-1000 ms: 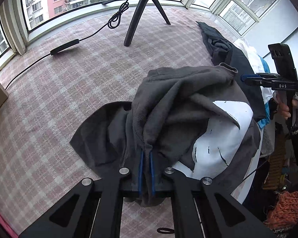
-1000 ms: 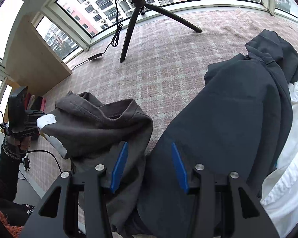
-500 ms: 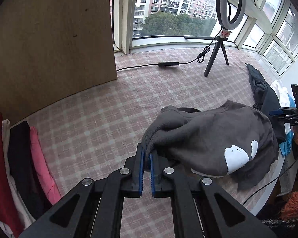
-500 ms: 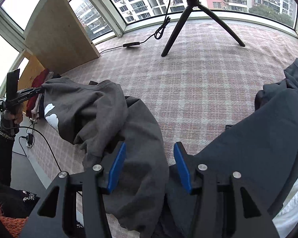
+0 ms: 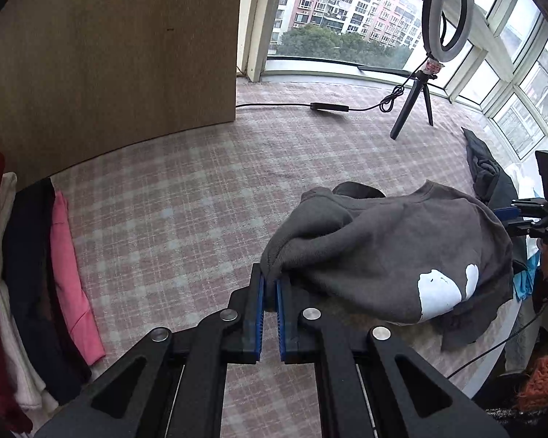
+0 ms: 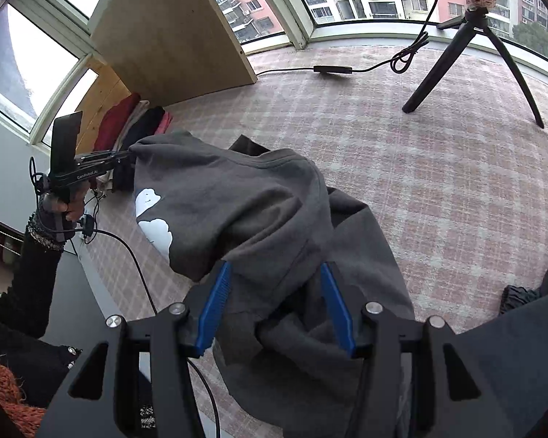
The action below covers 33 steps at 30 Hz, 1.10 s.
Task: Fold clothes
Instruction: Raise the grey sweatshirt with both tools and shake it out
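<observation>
left claw (image 5: pixel 269 284) clamped on grey sweatshirt (image 5: pixel 394 252), right claw (image 6: pixel 276 306) apart, tripod (image 6: pixel 467 54) beyond

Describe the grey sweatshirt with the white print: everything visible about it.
The grey sweatshirt is dark charcoal, of soft knit, with ribbed edging and a cracked white print on one face. It is unfolded, bunched and draped in loose folds over the pink plaid cloth. The left gripper is shut on a ribbed edge, holding that end up. More of its fabric lies between the spread blue pads of the right gripper; whether they press on it is unclear. One side hangs over the near edge.
</observation>
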Motion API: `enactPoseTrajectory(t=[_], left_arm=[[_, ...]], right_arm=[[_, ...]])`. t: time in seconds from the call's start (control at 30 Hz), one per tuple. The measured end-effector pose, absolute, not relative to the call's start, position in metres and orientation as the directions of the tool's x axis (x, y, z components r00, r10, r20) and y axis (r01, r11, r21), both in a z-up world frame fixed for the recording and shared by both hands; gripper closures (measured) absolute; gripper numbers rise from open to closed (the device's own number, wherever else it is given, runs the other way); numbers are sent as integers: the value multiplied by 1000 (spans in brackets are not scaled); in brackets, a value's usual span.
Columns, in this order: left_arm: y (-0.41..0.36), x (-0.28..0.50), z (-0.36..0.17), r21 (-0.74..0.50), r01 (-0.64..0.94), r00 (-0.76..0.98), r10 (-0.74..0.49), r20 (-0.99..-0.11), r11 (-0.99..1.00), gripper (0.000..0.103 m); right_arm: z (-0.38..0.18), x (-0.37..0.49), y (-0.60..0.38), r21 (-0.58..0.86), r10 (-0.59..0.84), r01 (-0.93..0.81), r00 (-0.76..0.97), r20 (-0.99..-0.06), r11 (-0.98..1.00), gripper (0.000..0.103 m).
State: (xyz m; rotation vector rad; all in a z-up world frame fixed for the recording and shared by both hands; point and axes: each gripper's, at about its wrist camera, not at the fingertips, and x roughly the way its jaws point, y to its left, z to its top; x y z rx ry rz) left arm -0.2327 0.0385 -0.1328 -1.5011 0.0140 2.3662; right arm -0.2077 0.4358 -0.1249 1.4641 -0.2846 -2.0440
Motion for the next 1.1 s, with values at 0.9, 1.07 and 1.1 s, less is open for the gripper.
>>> enactPoseTrajectory(t=[0.9,1.07,1.1], left_arm=[[49,-51,304,381,-331,-926,220,-305,-863,98],[29,0,338,409,-294,-946,202,-253,-864,98],[25,6,336,412,-297,-944,200,-263,-862,98]], right_arm=[[313,-7,415,-157,-192,265,-908,-371,-951,98],[324,27,389,-242,-158,264,-910,-384,-934,98],[319,29,385,-253,-156,272,-904,-398,-928,98]])
